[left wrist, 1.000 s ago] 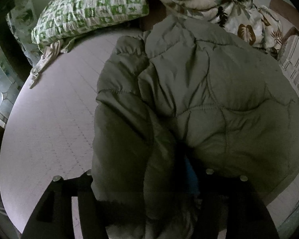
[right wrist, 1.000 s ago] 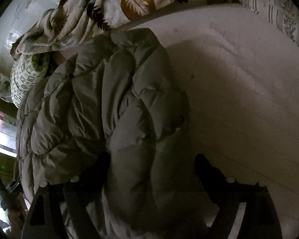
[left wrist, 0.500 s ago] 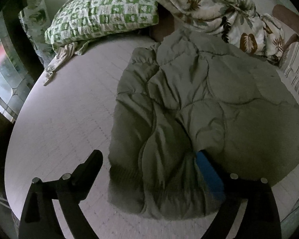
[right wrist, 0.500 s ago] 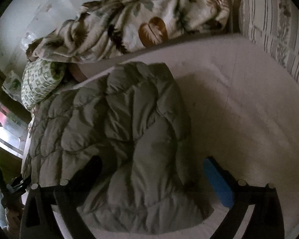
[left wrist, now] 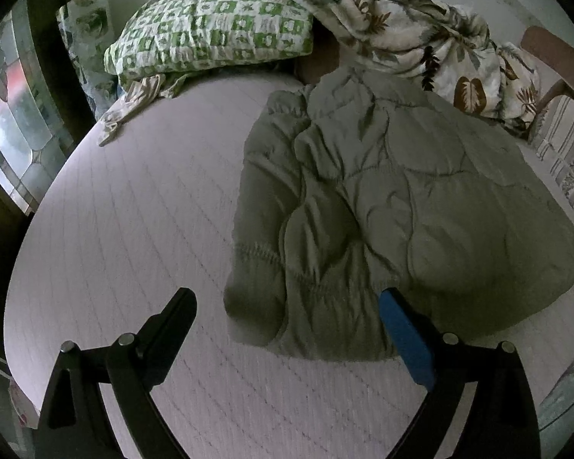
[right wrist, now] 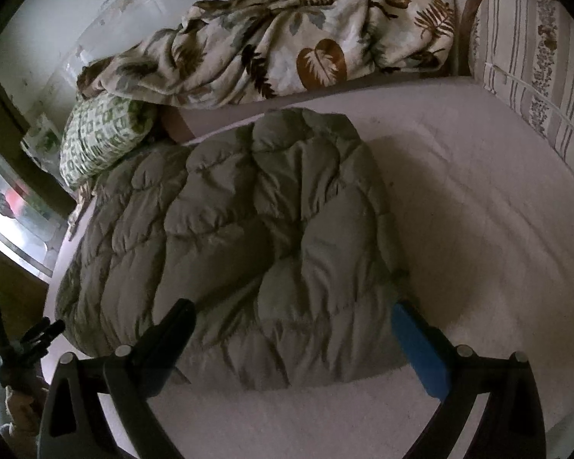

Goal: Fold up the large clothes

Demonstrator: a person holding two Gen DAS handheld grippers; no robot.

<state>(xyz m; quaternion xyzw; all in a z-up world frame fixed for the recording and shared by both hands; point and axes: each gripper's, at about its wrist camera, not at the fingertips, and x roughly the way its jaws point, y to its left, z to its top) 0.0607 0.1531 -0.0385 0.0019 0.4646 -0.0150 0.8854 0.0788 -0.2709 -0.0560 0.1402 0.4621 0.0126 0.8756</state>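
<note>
Olive-green quilted puffer jacket [left wrist: 382, 206] lies folded into a thick bundle on the pale bed mattress [left wrist: 134, 210] — toward one o'clock of the left hand-held gripper [left wrist: 287, 306], at twelve o'clock of the right hand-held gripper [right wrist: 292, 313]. Both stand spread apart, holding nothing. Main fold looks done — perhaps tidying remains.
</note>
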